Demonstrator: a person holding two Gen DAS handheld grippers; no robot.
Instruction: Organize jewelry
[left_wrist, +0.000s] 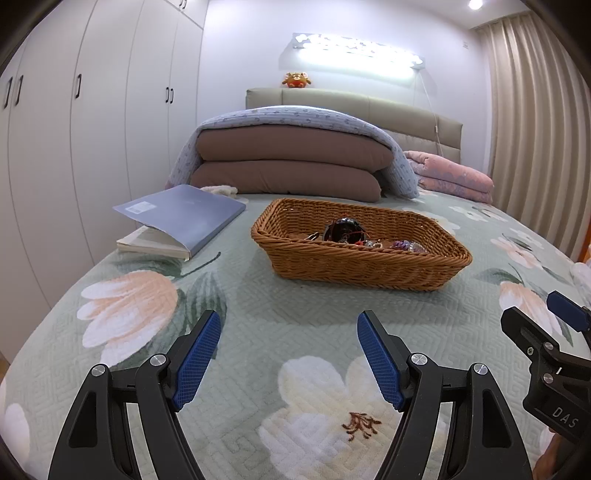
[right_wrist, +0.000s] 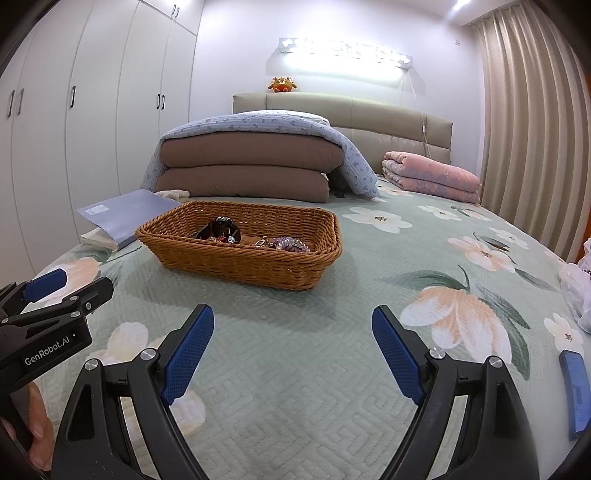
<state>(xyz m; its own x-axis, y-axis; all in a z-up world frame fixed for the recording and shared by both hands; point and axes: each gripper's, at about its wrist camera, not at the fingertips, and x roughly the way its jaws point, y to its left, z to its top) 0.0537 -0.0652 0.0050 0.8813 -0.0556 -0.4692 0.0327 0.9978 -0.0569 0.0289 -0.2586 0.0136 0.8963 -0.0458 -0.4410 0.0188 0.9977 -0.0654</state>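
A brown wicker basket (left_wrist: 369, 266) stands on the flowered bedspread, ahead of both grippers; it also shows in the right wrist view (right_wrist: 240, 264). Inside lie a dark beaded piece (left_wrist: 343, 229), a purple beaded piece (left_wrist: 406, 245) and other small jewelry, also seen in the right wrist view (right_wrist: 223, 229). My left gripper (left_wrist: 288, 354) is open and empty, low over the bed, short of the basket. My right gripper (right_wrist: 293, 350) is open and empty, to the right of the left one. Each gripper shows at the edge of the other's view.
A blue-covered book (left_wrist: 184, 218) lies left of the basket. Folded brown and blue quilts (left_wrist: 291, 158) and a pink blanket (right_wrist: 432, 177) lie near the headboard. A blue phone (right_wrist: 574, 391) and a white plastic bag (right_wrist: 580, 291) are at the bed's right edge. Wardrobes stand left, curtains right.
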